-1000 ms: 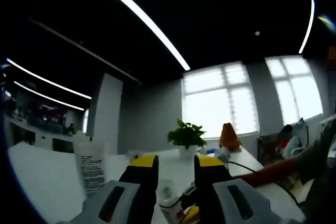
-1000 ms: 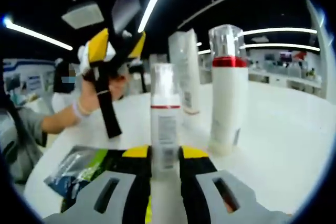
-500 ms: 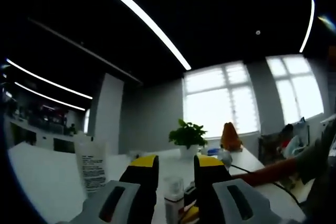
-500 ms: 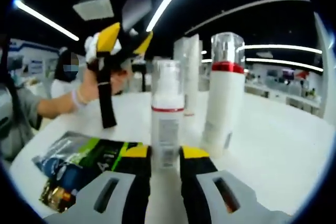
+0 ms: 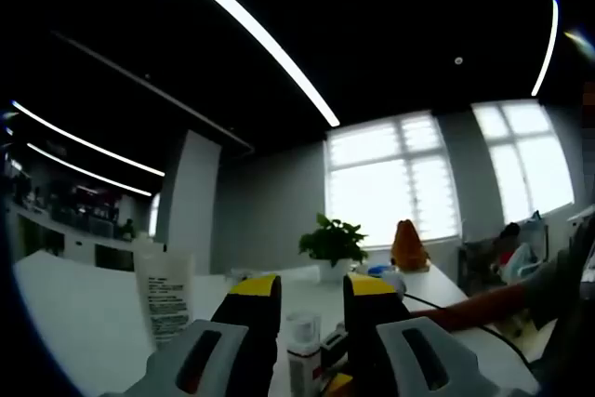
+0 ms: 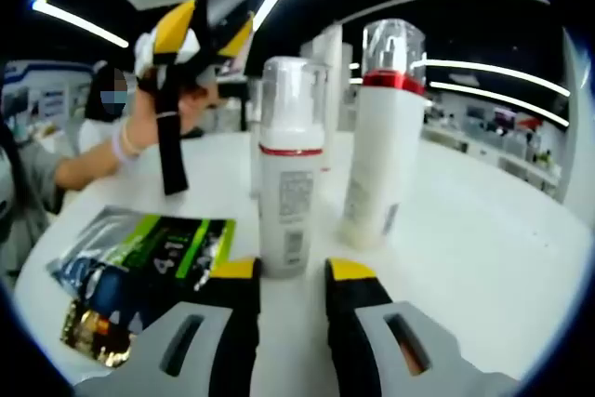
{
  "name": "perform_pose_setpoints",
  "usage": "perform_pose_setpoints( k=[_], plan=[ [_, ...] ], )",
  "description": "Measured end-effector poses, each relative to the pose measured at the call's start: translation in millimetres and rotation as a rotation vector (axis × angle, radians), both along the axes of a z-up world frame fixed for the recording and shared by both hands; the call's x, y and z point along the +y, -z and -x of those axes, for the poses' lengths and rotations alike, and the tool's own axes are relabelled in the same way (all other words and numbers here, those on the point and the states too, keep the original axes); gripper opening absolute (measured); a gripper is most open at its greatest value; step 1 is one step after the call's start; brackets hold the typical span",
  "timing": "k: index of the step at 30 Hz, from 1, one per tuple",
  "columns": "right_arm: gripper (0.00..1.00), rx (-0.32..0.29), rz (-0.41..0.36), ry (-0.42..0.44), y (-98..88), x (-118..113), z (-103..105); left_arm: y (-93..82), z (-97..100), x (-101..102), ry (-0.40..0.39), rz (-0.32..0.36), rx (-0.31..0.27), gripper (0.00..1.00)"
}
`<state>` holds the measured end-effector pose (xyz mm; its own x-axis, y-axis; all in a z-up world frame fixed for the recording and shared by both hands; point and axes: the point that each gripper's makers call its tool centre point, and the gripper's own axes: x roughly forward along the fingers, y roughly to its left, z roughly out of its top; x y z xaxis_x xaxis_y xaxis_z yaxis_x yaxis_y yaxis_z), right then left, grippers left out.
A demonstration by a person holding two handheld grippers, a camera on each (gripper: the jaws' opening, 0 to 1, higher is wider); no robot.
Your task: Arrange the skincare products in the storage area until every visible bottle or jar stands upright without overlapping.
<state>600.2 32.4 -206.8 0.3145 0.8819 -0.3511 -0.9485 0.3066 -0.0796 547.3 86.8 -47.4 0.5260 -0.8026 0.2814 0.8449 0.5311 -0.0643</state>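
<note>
A small white pump bottle (image 6: 288, 183) with a clear cap and a red ring stands upright on the white table (image 6: 483, 258). It is just beyond the tips of my right gripper (image 6: 293, 271), whose jaws are open and hold nothing. To its right stands a taller white bottle (image 6: 379, 151) with a red band and clear cap, and behind both a white tube (image 6: 327, 90). A hand holds my left gripper (image 6: 206, 33) raised at the upper left, jaws apart. Between the open jaws of the left gripper (image 5: 312, 287), far below, I see the pump bottle (image 5: 302, 352) and, to the left, the tube (image 5: 164, 293).
Green and blue sachets (image 6: 139, 248) and a gold packet (image 6: 93, 334) lie on the table left of my right gripper. A potted plant (image 5: 330, 241) and an orange object (image 5: 406, 244) stand at the table's far end. A person's arm (image 5: 483, 304) reaches in from the right.
My right gripper's jaws have spread and drawn back off the pump bottle, which now stands free on the table. The left gripper stays raised and open.
</note>
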Motion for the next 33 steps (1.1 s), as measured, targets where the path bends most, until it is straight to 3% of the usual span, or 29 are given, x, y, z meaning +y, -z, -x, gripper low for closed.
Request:
perform_pose_setpoints(
  k=[9, 15, 26, 33],
  plan=[
    [0.19, 0.005, 0.036, 0.029, -0.4, 4.8, -6.0, 0.8, -2.3, 2.2, -0.009, 0.002, 0.007, 0.27],
    [0.18, 0.045, 0.033, 0.057, -0.8, 10.4, -5.5, 1.3, -3.7, 4.2, -0.016, 0.002, 0.010, 0.27],
    [0.18, -0.040, 0.033, 0.069, -0.4, 6.9, -11.9, 0.3, -2.0, 4.3, -0.016, 0.002, 0.009, 0.27],
    [0.18, -0.033, 0.039, 0.078, 1.2, 2.4, -6.6, -2.3, -2.1, 6.6, -0.019, 0.011, 0.005, 0.27]
  ],
)
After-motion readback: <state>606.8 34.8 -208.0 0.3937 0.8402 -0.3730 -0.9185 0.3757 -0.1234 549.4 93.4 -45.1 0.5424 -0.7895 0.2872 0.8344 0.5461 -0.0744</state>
